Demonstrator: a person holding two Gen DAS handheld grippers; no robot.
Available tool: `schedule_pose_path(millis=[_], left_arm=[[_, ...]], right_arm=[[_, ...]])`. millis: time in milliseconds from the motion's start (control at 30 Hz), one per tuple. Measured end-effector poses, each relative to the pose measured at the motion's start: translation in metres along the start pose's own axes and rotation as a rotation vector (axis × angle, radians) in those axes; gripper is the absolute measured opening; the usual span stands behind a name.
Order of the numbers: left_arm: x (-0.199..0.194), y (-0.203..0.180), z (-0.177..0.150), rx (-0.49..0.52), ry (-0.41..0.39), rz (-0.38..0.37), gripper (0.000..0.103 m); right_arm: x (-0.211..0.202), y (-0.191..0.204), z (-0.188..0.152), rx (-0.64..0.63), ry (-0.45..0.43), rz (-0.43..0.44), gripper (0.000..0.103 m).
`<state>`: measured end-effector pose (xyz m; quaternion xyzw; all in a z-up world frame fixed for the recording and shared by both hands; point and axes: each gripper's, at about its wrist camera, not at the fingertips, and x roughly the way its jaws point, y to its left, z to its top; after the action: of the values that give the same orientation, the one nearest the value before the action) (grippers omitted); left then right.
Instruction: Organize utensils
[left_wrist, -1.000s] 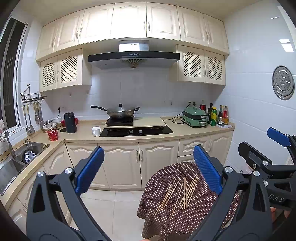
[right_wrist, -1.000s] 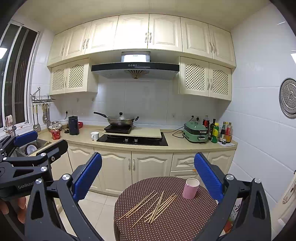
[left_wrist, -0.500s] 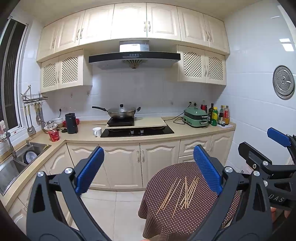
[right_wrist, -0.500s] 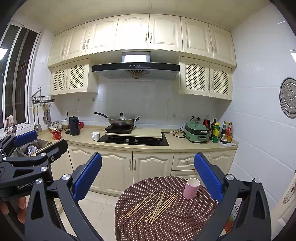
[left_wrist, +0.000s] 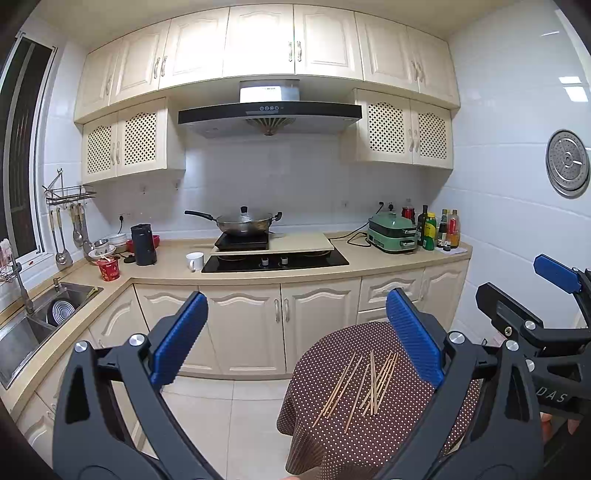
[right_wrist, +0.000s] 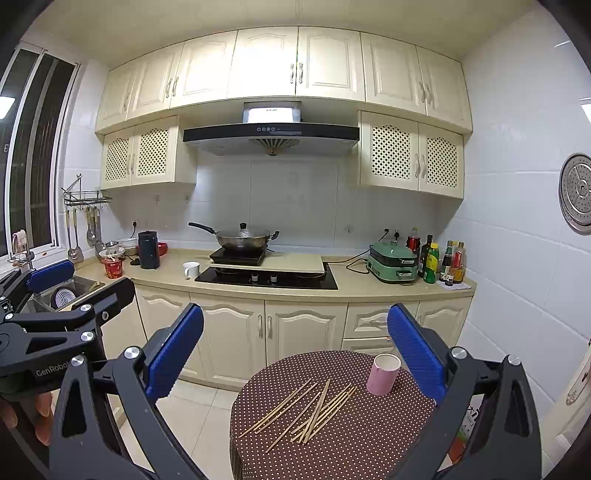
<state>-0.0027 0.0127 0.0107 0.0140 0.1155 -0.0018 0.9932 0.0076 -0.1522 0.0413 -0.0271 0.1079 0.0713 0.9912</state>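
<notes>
Cream kitchen cabinets and a counter with a wok (right_wrist: 243, 238), a white mug (right_wrist: 191, 269) and a green cooker (right_wrist: 393, 261) stand behind a round table (right_wrist: 388, 435) in a brown dotted cloth. Wooden chopsticks (right_wrist: 310, 408) lie scattered on it, a pink cup (right_wrist: 384, 373) just beside them. Both the left hand-held gripper (left_wrist: 295, 343) and the right hand-held gripper (right_wrist: 295, 347) hang spread wide and empty; "GenRobo" reads on the left one.
</notes>
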Motion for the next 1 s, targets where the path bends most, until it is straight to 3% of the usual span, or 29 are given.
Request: schedule_pose_path(millis=[1000], left_arm=[[0.005, 0.010, -0.002, -0.004, 0.009, -0.001, 0.095]], right_arm=[[0.008, 0.005, -0.005, 0.008, 0.008, -0.003, 0.096]])
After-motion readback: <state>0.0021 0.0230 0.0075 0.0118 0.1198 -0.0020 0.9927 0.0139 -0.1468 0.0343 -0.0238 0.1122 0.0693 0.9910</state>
